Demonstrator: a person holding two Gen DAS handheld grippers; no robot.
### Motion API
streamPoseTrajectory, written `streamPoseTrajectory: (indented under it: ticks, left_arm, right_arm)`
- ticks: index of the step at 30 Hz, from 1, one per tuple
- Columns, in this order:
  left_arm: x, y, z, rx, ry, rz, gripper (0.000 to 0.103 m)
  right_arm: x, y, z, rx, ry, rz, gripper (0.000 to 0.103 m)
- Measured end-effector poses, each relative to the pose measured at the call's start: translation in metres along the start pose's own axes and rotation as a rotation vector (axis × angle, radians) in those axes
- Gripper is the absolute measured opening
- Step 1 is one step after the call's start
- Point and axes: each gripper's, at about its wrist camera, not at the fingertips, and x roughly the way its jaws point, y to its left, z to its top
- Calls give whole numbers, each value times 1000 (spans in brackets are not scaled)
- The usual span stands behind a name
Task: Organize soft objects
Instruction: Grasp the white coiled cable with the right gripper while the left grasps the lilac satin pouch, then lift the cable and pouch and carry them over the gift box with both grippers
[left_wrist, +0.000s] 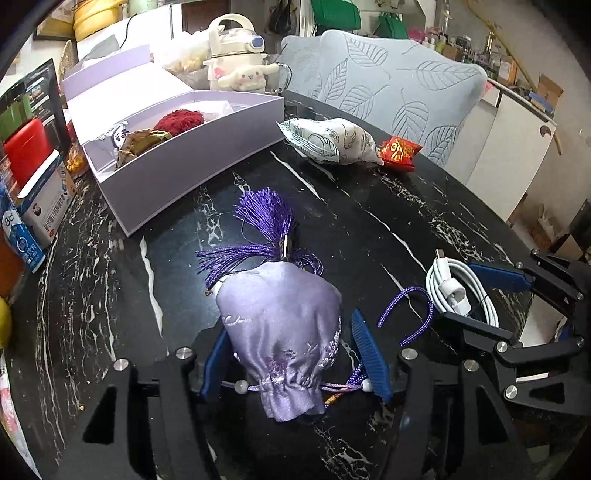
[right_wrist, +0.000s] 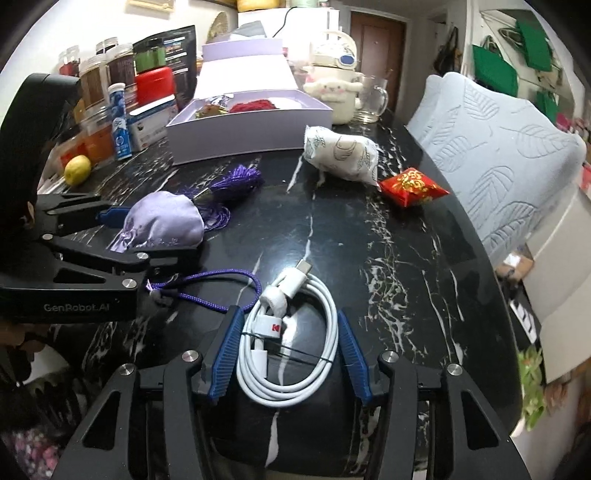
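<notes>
On the black, white-veined marble counter: a lavender cardboard box, rectangular and open-topped, near the far left edge, holding a fuzzy red bundle and a crumpled olive-gold one beside it. Behind the counter, a pale blue cushion embossed with leaf outlines. Near the far right edge, a plump white printed pouch with a crimped end, just beside a small glossy red packet patterned in gold. Nearer, a lilac satin sachet, rounded, embroidered, gathered at the neck, with a purple thread tassel fanned out beyond it and a braided purple cord looping to its right. Left gripper spread wide around the sachet, ribbed blue fingers flanking the fabric, not visibly pressing. Right gripper likewise parted around a coiled white cable, smooth and round-looped, apart from both pads. Only in the right wrist view: a yellow lemon and jars along the left edge.
</notes>
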Motion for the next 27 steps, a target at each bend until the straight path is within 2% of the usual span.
streamPoseTrajectory:
  ticks: [3, 5, 6, 8, 14, 27]
  left_arm:
    - [-2, 4, -1, -28, -14, -24, 62]
    - [-4, 7, -1, -48, -17, -55, 54]
    - [-6, 8, -1, -55, -18, -68, 46]
    - [-8, 10, -2, -67, -18, -85, 45]
    - [-13, 14, -5, -89, -14, -109, 44]
    - [-46, 30, -19, -151, -76, -54, 44]
  right_arm:
    - [1, -1, 1, 14, -9, -5, 51]
    - [2, 0, 1, 20, -15, -5, 51]
    - [2, 0, 2, 24, -17, 0, 51]
    - [1, 0, 2, 37, -21, 15, 51]
    - [-2, 4, 3, 49, -36, 38, 51]
    - [-12, 23, 9, 40, -76, 121, 51]
